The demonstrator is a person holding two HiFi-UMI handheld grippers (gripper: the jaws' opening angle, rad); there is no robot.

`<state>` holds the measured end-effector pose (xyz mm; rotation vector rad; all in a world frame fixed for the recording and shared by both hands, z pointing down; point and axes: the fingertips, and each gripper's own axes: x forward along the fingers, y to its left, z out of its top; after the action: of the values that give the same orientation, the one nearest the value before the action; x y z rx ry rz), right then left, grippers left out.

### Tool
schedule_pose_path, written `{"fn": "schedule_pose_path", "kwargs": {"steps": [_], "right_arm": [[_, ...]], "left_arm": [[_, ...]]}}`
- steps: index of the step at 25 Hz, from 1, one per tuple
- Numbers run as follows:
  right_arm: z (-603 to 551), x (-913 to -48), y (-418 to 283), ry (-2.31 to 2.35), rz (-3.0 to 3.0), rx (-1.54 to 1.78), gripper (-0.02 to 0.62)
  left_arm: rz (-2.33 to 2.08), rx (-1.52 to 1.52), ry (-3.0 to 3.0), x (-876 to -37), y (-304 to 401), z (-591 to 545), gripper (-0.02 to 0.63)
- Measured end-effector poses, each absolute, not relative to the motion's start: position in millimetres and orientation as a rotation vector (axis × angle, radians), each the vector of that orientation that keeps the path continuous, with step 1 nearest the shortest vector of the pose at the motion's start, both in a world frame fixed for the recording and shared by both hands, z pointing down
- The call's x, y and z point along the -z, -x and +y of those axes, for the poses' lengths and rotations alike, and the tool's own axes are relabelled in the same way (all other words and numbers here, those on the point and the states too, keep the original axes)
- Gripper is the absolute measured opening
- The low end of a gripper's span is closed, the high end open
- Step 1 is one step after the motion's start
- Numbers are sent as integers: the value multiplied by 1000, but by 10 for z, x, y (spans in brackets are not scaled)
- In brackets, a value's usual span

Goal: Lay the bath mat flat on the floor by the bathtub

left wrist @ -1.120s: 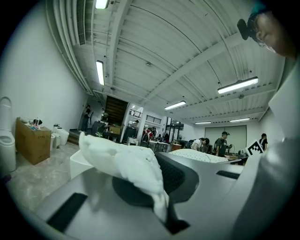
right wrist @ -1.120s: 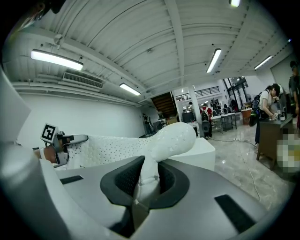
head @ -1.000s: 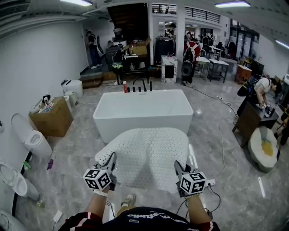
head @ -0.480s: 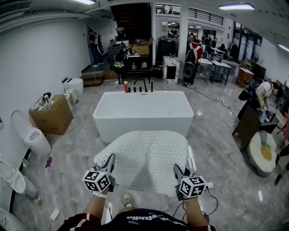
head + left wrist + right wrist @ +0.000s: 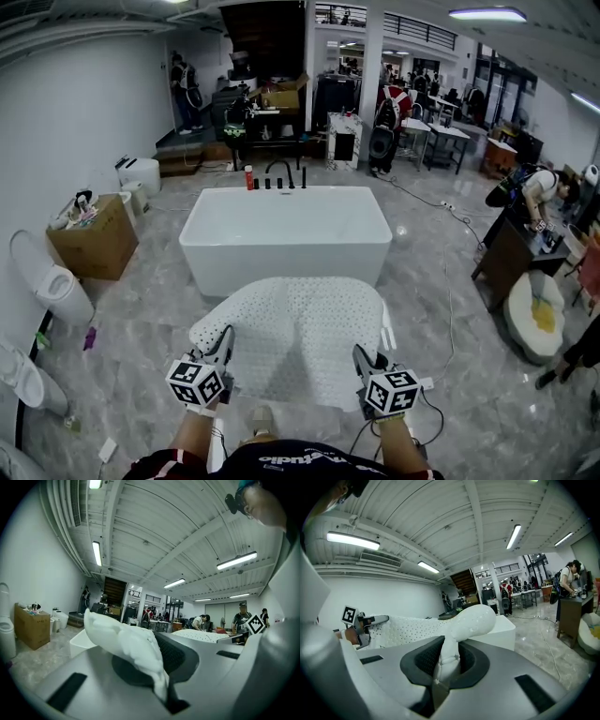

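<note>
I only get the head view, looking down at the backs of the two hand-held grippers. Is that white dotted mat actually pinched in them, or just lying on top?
Observer: It is pinched. The left gripper view shows the left hand-held gripper shut on a bunched corner of the white perforated rubber bath mat.
Operator: And the other one?
Observer: The same. The right gripper view shows the right hand-held gripper squeezing a thin fold of the mat's edge, and the mat bulges out just above its jaws.
</note>
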<state>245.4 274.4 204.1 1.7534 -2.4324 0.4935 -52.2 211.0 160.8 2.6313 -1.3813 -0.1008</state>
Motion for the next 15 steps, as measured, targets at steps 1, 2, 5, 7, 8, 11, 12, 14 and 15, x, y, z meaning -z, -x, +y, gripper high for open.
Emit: {"fn": "schedule_pose_path", "kwargs": {"steps": [1,2,5,7,8,11,12,14,15], "right_arm": [[2702,-2042,-2453,-1759,-2427,-488,44],[2654,-2038,-2451,-1765,-2420,-481,44],[2513,-2000,-2437,-1779,-2403,-468,44],[2436,-1978,-2426,-1781,-2396,-466,44],[2393,-1971,-2412,-1780,-2395,-467,44],[2243,-1966,-2335,-1769,-2395,-469,44],[2193,-1972,-2315,-1766,-2393,-471,44],[2099,-1987,-2281,-1763,-2385,-472,44],[2055,-1991,-2265,-1763,-2381,-473,46]], "left_arm": [[-1379,106,-2629,-1608,527,2068,25],[-1376,113,-2625,-1604,537,2017,25],[-1370,130,-2617,-1571,571,1864,25],[-1373,137,-2611,-1552,595,1776,25],[-1375,140,-2605,-1549,615,1728,25],[-1374,149,-2586,-1561,692,1567,25],[-1372,150,-2582,-1571,708,1515,25],[-1367,151,-2580,-1592,737,1424,25],[-1365,151,-2580,-1599,754,1383,25]]}}
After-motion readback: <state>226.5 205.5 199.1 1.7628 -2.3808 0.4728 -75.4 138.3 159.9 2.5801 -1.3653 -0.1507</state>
